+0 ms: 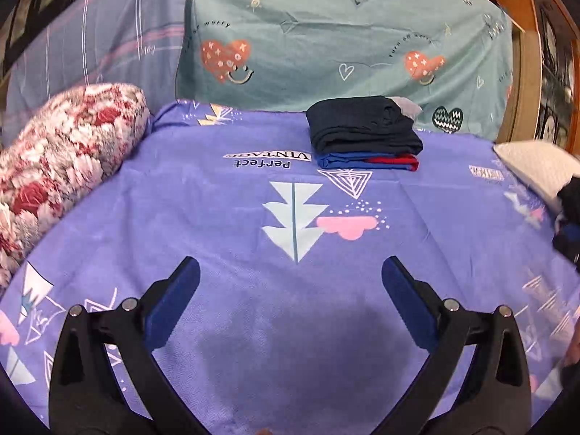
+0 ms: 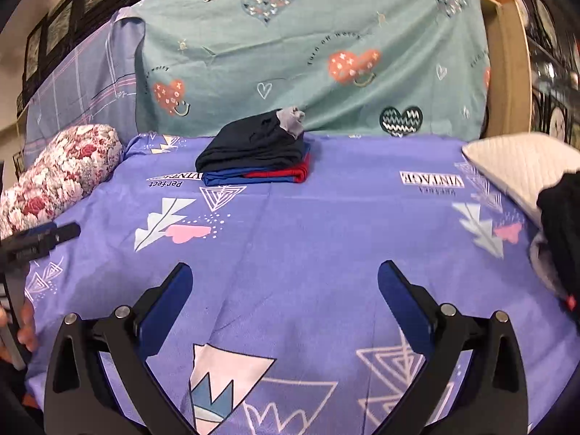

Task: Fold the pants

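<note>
A stack of folded clothes lies at the far side of the purple bed sheet (image 1: 217, 199): dark navy pants (image 1: 362, 127) on top of a blue and red garment (image 1: 366, 161). The stack also shows in the right wrist view (image 2: 253, 145), on the sheet (image 2: 326, 224). A dark unfolded heap of clothing (image 2: 562, 224) lies at the right edge, also seen in the left wrist view (image 1: 571, 217). My left gripper (image 1: 290, 275) is open and empty above the sheet. My right gripper (image 2: 284, 279) is open and empty above the sheet. The left gripper also shows at the left edge of the right wrist view (image 2: 40, 239).
A floral bolster (image 1: 61, 159) lies along the left side of the bed. A white pillow (image 2: 518, 170) lies at the right. A teal heart-print cloth (image 1: 344, 43) hangs behind the bed. A wooden frame (image 2: 514, 54) stands at the far right.
</note>
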`<state>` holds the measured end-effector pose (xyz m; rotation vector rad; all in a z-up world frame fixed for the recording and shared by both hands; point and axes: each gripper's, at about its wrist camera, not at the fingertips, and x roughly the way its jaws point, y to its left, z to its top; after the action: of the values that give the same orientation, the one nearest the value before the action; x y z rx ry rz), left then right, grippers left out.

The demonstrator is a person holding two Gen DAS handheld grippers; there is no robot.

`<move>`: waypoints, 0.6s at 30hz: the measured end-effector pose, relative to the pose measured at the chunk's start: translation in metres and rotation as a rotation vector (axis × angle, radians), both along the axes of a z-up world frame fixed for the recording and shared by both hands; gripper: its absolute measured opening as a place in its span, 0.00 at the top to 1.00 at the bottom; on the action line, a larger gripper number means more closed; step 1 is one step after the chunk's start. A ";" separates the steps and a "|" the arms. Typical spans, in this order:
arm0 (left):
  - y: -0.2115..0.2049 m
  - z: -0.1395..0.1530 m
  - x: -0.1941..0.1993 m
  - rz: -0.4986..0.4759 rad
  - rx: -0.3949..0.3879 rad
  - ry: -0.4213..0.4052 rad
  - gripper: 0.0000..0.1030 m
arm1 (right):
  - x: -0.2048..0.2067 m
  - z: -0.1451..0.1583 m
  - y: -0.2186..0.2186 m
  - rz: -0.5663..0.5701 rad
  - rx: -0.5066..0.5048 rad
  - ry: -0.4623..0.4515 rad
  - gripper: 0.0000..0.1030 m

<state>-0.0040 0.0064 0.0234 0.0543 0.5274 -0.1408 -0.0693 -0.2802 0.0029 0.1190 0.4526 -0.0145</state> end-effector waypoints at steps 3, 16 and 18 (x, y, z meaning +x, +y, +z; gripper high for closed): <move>-0.003 -0.004 -0.005 -0.039 -0.003 -0.003 0.02 | -0.007 -0.005 -0.002 -0.040 -0.024 -0.038 0.01; -0.017 -0.014 -0.001 -0.032 0.072 0.001 0.02 | -0.003 -0.015 -0.003 -0.056 -0.043 -0.002 0.01; -0.017 -0.014 -0.001 -0.023 0.080 -0.003 0.02 | -0.004 -0.015 -0.003 -0.058 -0.042 -0.004 0.01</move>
<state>-0.0046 -0.0108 0.0094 0.1381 0.5298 -0.1425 -0.0729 -0.2833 -0.0117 0.0906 0.4441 -0.0809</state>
